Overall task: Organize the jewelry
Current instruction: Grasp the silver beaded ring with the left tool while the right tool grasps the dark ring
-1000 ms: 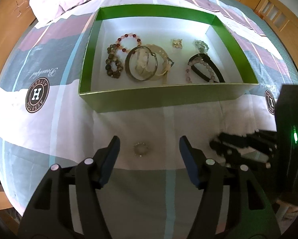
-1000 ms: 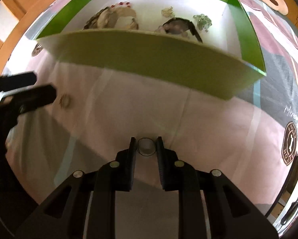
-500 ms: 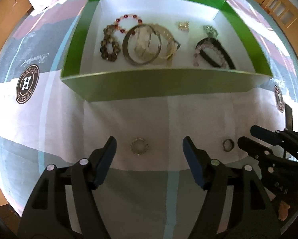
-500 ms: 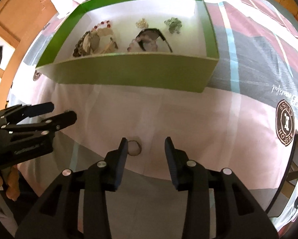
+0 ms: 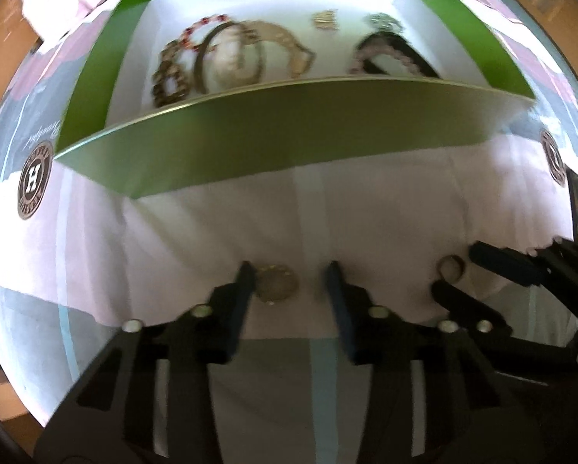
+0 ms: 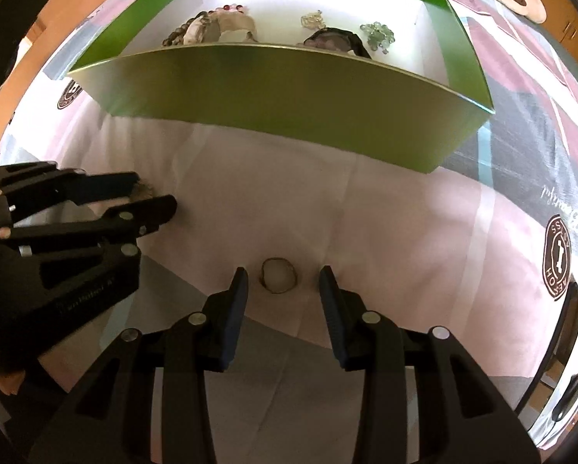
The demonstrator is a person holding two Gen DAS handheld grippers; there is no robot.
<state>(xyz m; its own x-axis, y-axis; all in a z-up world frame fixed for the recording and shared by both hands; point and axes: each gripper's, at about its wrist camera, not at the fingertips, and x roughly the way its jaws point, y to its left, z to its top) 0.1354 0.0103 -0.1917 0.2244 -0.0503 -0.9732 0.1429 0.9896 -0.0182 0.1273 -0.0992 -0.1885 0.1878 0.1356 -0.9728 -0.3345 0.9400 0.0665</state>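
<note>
In the left wrist view the left gripper (image 5: 291, 278) sits low at centre frame, pointing down at the bed (image 5: 385, 208), its jaws closing around a beaded ring (image 5: 276, 283) that lies on the sheet; the ring is against the left finger and clear of the right one, so it is not yet pinched. In the right wrist view the right gripper (image 6: 283, 284) is spread, with a plain ring (image 6: 278, 280) lying flat between its fingers and touching neither. The green box (image 5: 289, 139) fills the upper half of both frames, beyond both rings, and holds bracelets (image 5: 196, 65) on its white floor. Each gripper shows at the other view's side edge, just beside its neighbour.
</note>
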